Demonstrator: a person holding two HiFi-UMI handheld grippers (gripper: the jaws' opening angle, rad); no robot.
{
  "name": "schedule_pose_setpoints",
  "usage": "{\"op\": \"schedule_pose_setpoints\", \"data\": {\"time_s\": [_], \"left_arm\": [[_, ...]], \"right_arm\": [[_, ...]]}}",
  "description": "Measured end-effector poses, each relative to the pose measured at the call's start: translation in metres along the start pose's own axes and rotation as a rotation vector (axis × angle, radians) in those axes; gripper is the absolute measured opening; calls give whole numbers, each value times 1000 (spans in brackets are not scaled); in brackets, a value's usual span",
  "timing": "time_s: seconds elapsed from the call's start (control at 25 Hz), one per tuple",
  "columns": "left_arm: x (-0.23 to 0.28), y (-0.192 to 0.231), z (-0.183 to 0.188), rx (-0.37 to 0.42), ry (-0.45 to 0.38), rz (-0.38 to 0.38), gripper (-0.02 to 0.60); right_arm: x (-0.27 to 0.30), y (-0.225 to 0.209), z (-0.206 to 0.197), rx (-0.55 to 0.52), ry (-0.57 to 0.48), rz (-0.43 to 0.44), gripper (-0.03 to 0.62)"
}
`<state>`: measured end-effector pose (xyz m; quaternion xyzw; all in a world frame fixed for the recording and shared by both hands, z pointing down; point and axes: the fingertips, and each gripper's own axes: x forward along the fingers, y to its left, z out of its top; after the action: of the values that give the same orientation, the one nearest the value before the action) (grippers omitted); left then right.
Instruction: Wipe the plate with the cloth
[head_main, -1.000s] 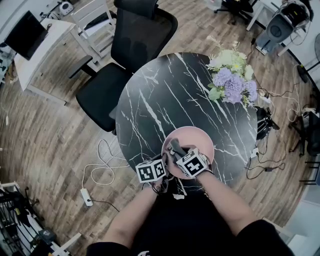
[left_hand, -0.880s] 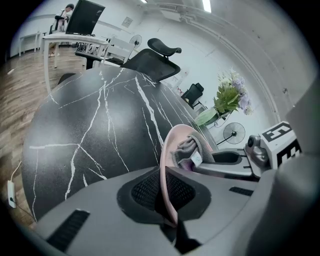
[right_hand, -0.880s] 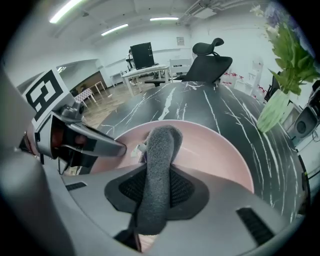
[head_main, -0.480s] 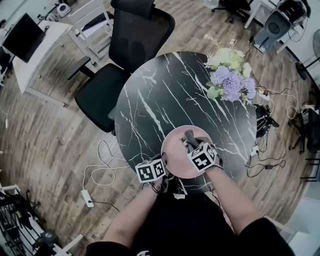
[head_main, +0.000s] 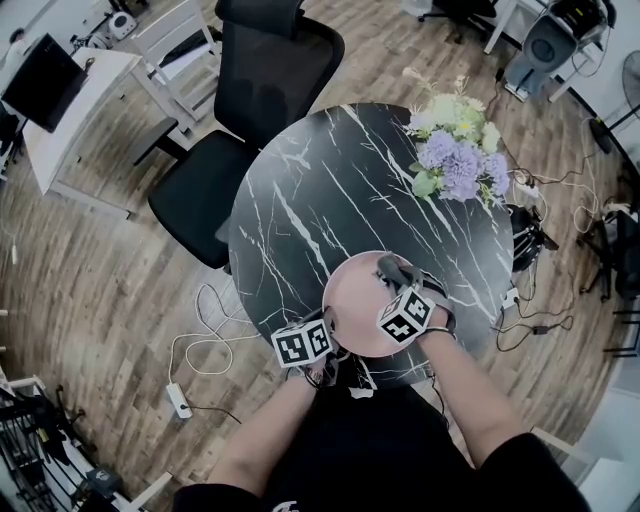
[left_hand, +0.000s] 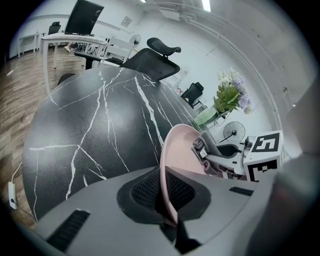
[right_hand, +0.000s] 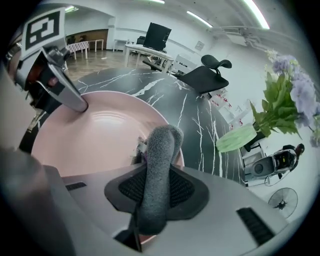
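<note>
Two hand-held grippers are shown on a single plate. The left gripper (left_hand: 167, 200) is closed to a narrow gap on the near-left rim of the pink plate (left_hand: 182, 150), and the rim is pinched between its pads. The right gripper (right_hand: 157, 197) is clamped on the grey cloth (right_hand: 161, 150), which is bunched into a thick roll. The long axis of the roll runs along the jaws and projects past them, and its free end is pressed down toward the plate's far-right portion, close to the rim. From this end, nearly all of the plate's face lies to the left and toward the person, so any coming stroke is judged to run back across the plate toward the clamped edge. The right hand is the nearer to the far rim, the left to the near rim. Nothing is held in the plate except the cloth's tip. Whether the plate lies flat or is tipped up by the left grip cannot be told. The plate is set at the near edge of a round black marble table (head_main: 300, 200). Flowers (head_main: 455, 150) are held in a pale green vase (right_hand: 240, 137) well apart on the table's far right, and an office chair (head_main: 270, 90) stands beyond.
</note>
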<state>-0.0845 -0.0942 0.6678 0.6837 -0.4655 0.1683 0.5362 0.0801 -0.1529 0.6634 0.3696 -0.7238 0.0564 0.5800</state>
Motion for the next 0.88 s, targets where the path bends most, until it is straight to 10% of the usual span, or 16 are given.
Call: {"op": "schedule_pose_setpoints", "data": {"time_s": [0.56,0.88], "left_arm": [[0,0,1,0,-8,8,29],[-1,0,1,-1,-12,12,29]], "right_arm": [[-12,-19,-8,83,-42,-70,112],[-23,-22,-12,504,-119,60,112]]}}
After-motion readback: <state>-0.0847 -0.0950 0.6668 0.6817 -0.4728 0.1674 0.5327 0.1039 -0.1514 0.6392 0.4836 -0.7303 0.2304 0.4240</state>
